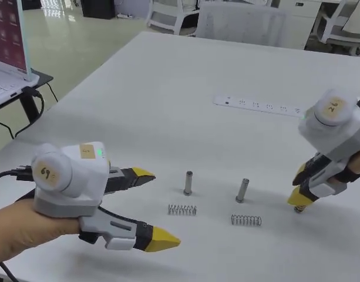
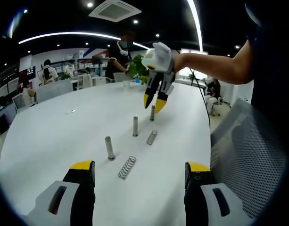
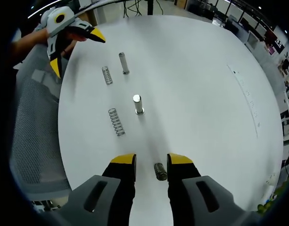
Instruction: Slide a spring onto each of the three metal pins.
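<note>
- Loose springs: two lie flat on the worktop [image 1: 168, 106]. The left spring [image 1: 182, 209] is just in front of the left pin [image 1: 188, 182], and the middle spring [image 1: 246, 220] is just in front of the middle pin [image 1: 242, 190]. Both pins stand upright and bare.
- Third spring [image 3: 159, 171]: it appears to be already seated upright over the third pin at the right end of the row. The pin inside the coil cannot be made out.
- Handling, by judgement: these are small wire coils, very light and soft along their axis. They are liable to roll, or to flick away if pinched hard. Grip lightly across the coil near mid-length, leaving one end free to meet the pin top.
- Right hand-held gripper [image 3: 151, 160]: the jaws are parted narrowly and stand either side of the third spring, with a gap on each side. It holds nothing.
- Left hand-held gripper [image 1: 155, 207]: the jaws are spread wide and empty. It sits just left of the left spring and touches no spring or pin.
</note>
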A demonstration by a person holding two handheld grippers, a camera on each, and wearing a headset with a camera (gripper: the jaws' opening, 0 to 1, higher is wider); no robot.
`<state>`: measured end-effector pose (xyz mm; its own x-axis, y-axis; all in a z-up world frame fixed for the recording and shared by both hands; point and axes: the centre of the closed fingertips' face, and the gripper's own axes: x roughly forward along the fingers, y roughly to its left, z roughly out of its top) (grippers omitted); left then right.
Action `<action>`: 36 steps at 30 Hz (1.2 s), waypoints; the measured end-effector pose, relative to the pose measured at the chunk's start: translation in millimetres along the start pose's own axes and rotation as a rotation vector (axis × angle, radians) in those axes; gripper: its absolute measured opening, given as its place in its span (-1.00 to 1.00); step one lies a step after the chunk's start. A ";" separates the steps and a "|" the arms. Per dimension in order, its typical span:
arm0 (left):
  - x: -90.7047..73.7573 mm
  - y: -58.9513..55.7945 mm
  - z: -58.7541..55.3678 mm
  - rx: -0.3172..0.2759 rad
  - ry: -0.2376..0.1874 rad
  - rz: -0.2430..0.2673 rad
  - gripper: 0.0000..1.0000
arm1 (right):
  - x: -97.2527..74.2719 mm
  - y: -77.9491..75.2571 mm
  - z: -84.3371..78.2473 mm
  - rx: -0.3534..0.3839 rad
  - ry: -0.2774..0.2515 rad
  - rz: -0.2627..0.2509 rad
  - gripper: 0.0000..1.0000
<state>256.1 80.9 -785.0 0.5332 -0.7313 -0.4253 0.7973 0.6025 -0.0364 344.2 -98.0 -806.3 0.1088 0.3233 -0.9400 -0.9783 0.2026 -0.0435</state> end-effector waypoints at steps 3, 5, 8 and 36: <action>-0.2 -0.1 0.5 -0.001 -0.002 0.000 0.49 | -0.1 5.5 5.8 -0.020 -0.005 0.008 -0.53; -0.2 0.0 0.3 0.000 -0.001 0.000 0.49 | 0.4 10.3 9.6 -0.033 -0.008 0.016 -0.53; -0.1 -0.4 -0.1 0.002 0.000 -0.002 0.49 | 2.0 15.9 12.5 -0.057 -0.003 0.020 -0.54; -0.3 -1.9 1.6 0.006 -0.003 -0.006 0.47 | 39.8 48.2 23.6 -0.192 0.047 0.097 -0.65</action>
<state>254.9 79.5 -783.4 0.5291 -0.7362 -0.4220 0.8024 0.5958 -0.0334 305.6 -53.6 -837.9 0.0083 0.2889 -0.9573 -0.9999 -0.0083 -0.0112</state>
